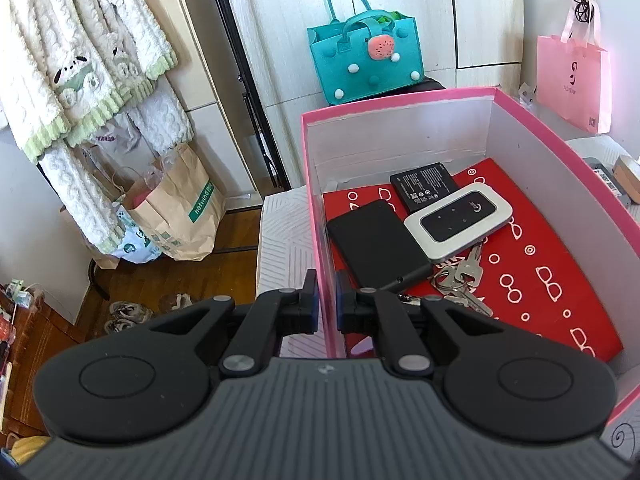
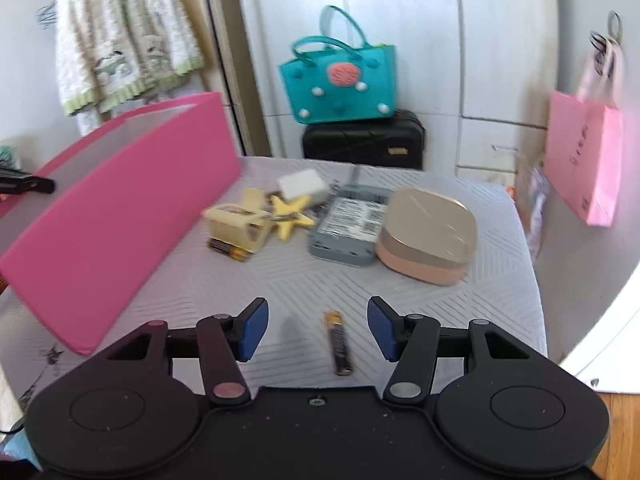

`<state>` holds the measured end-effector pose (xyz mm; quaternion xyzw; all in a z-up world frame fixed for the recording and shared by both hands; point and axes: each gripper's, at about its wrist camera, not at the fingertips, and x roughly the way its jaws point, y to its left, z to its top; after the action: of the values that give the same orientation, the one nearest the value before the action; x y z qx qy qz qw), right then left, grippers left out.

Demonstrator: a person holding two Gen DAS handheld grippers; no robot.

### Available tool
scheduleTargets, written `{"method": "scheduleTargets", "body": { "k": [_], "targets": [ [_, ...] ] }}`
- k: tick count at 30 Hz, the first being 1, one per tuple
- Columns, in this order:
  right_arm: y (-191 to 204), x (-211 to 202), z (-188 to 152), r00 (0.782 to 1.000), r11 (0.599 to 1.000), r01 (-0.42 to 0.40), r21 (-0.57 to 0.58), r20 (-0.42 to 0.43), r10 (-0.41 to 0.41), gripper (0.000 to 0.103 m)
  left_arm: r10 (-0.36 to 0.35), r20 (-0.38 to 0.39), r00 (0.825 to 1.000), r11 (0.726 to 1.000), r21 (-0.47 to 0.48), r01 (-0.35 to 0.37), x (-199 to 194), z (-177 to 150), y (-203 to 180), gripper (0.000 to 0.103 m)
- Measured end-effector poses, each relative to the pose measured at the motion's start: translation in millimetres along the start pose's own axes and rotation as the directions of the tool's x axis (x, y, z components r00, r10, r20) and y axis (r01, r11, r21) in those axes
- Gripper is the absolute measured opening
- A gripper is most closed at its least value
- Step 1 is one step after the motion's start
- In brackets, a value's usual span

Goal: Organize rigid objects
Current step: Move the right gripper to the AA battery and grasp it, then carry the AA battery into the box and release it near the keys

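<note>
My left gripper [image 1: 325, 296] is clamped on the thin near wall of the pink cardboard box [image 1: 560, 136], one pad on each side of it, at the lower middle of the left view. The box has matte white inner walls and a glossy red liner printed with white loops. In it lie a flat black rectangular case [image 1: 376, 246], a black battery pack [image 1: 426, 186] with fine white print, a rounded white pocket router [image 1: 458, 222] with a dark glossy face, and a bunch of metal keys [image 1: 460, 280].

My right gripper [image 2: 318, 328] stands open, its blue pads apart, and a slim black-and-gold battery [image 2: 339, 342] lies between them on the ribbed white table cover [image 2: 460, 312], touching neither pad. Further up the right view sit a second battery [image 2: 228, 249], a cream plastic piece [image 2: 236, 222], a yellow star-shaped tag [image 2: 290, 210], a white block [image 2: 302, 184], a grey labelled device [image 2: 346, 226] and a rounded beige-and-pink case [image 2: 430, 228] with a shiny lid. The box's smooth pink outer wall fills the left of that view.
</note>
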<state>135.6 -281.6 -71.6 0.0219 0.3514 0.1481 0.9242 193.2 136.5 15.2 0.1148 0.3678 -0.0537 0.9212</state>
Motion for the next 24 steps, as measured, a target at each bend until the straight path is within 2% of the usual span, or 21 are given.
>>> {"method": "scheduleTargets", "body": {
  "k": [2, 4, 6, 7, 8, 24],
  "targets": [
    [-8.2, 6.1, -3.1, 1.0, 0.999, 0.001, 0.035, -0.017, 0.0, 0.055, 0.0, -0.003, 1.0, 1.0, -0.003, 0.0, 0.2, 0.4, 0.2, 0.007],
    [-12.9, 10.5, -7.4, 1.0, 0.999, 0.003, 0.05, -0.02, -0.002, 0.043, 0.001, -0.006, 1.0, 1.0, -0.002, -0.001, 0.2, 1.2, -0.2, 0.007],
    [-10.1, 11.3, -8.9, 0.999, 0.999, 0.03, 0.015, -0.021, -0.029, 0.03, 0.007, -0.007, 1.0, 1.0, 0.0, -0.007, 0.4, 1.3, -1.3, 0.007],
    [-6.5, 11.0, -8.8, 0.998, 0.998, 0.053, -0.02, -0.024, -0.053, 0.016, 0.007, -0.008, 1.0, 1.0, -0.001, -0.007, 0.6, 1.2, -1.5, 0.007],
    [-3.3, 11.4, -8.8, 0.997, 0.997, 0.066, -0.046, -0.027, -0.067, 0.013, 0.006, -0.008, 1.0, 1.0, -0.003, -0.006, 0.7, 1.3, -1.5, 0.007],
    [-2.7, 9.1, -9.7, 0.998, 0.999, 0.047, -0.028, -0.032, -0.048, 0.012, 0.022, -0.009, 1.0, 1.0, 0.009, -0.021, -0.4, 0.7, -2.5, 0.007]
  ]
}}
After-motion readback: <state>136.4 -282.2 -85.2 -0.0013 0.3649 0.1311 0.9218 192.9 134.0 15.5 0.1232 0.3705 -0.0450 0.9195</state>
